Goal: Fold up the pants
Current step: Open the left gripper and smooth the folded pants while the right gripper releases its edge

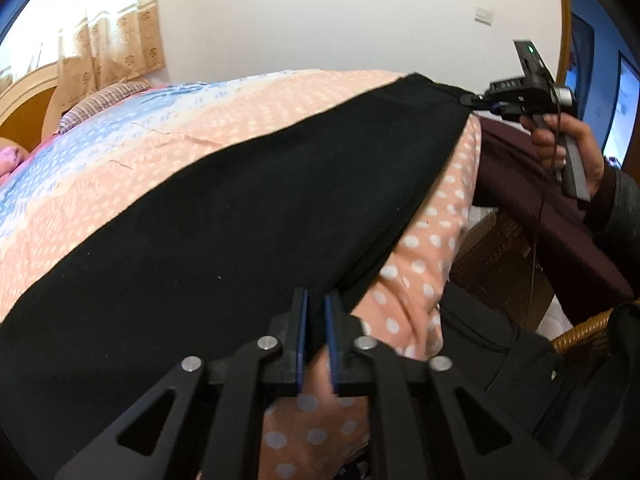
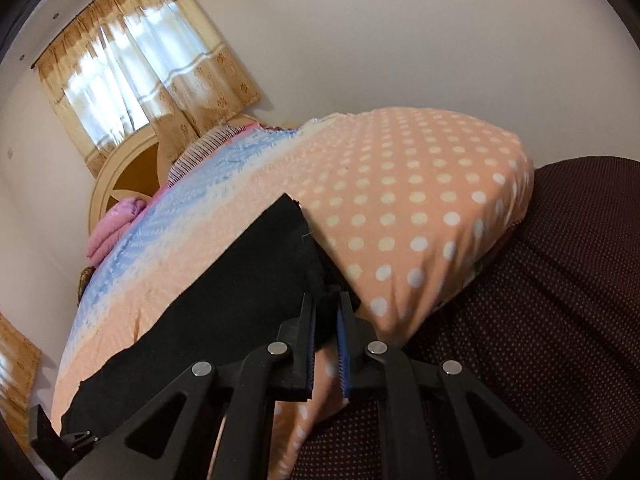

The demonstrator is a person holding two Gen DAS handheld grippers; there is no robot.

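pants (image 1: 224, 216) lie flat in a long black strip across the polka-dot blanket (image 1: 424, 276) on the bed. left claw (image 1: 316, 344) sits at the near edge w/ jaws nearly closed; cloth looks pinched btwn the blue pads, tho we can't tell how deep. right claw (image 2: 326, 344) is the same at the far corner, narrow gap, black hem bunched btwn the fingers. risk as we judge it: shallow bite on thin fabric, so one corner could slip when we lift, leaving the fold skewed; blanket may snag too.

Curtained window (image 2: 132, 80) — white wall (image 1: 340, 12).
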